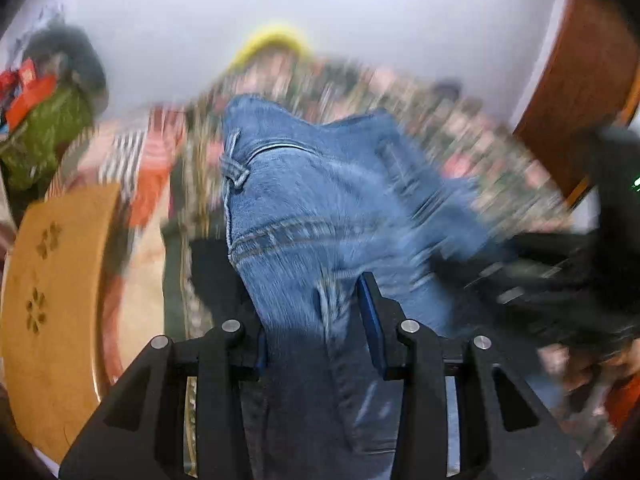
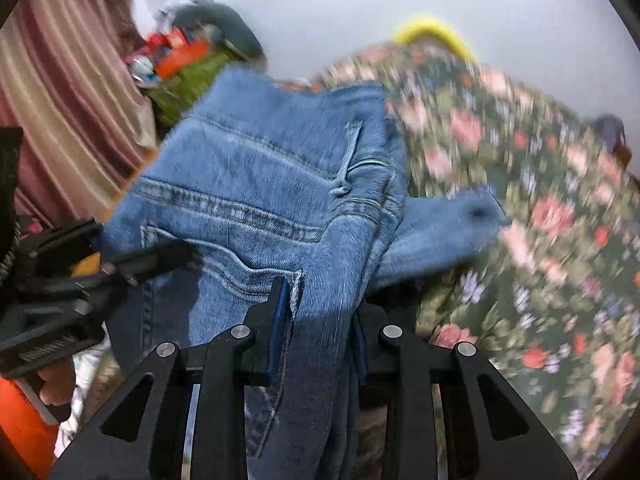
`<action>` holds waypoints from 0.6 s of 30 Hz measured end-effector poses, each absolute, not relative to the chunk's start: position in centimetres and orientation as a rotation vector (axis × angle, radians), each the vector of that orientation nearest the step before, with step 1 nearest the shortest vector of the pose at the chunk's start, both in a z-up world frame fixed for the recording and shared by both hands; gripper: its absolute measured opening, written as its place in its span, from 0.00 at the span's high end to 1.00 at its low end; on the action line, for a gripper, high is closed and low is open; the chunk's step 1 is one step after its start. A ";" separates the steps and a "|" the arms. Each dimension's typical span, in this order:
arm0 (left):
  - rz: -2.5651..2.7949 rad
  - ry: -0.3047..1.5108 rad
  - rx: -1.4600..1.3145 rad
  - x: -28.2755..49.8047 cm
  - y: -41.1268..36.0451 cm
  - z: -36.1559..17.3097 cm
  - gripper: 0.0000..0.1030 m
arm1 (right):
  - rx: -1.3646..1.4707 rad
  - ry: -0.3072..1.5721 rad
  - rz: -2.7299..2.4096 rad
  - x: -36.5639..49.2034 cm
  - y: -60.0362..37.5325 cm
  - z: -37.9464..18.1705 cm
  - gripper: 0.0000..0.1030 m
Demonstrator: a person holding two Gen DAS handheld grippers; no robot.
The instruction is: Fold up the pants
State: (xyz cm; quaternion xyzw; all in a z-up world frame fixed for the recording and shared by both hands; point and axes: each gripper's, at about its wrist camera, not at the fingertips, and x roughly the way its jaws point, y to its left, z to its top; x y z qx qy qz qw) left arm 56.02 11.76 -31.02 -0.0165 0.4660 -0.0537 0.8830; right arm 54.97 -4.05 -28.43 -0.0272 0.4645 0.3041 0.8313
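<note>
The blue denim pants [image 1: 320,208] hang bunched in the air above a bed with a floral cover [image 2: 540,208]. My left gripper [image 1: 316,320] is shut on a fold of the pants near a seam. My right gripper [image 2: 320,312] is shut on another fold of the pants [image 2: 260,184] by the waistband and pocket stitching. In the left wrist view the right gripper [image 1: 540,280] shows at the right edge. In the right wrist view the left gripper [image 2: 60,272] shows at the left edge. Both views are blurred by motion.
A yellow hoop-like object [image 2: 436,34] lies at the far side of the bed by the white wall. A heap of clothes and bags [image 2: 192,68] sits at the back left. A striped curtain [image 2: 60,100] hangs left. A tan wooden board [image 1: 52,300] stands left.
</note>
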 end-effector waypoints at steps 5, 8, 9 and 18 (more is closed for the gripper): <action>-0.138 1.075 -0.306 57.5 15.5 -37.4 0.52 | -0.052 1.019 0.655 55.7 -4.4 -30.3 0.74; -0.114 1.056 -0.293 56.5 15.4 -36.2 0.47 | -0.122 1.000 0.645 54.5 -4.6 -29.8 0.73; -0.087 1.054 -0.263 56.1 15.4 -35.6 0.48 | -0.120 1.003 0.644 54.0 -5.0 -29.7 0.71; 0.017 0.870 -0.148 48.7 17.1 -25.1 0.47 | -0.077 0.919 0.579 50.3 -10.2 -23.8 0.69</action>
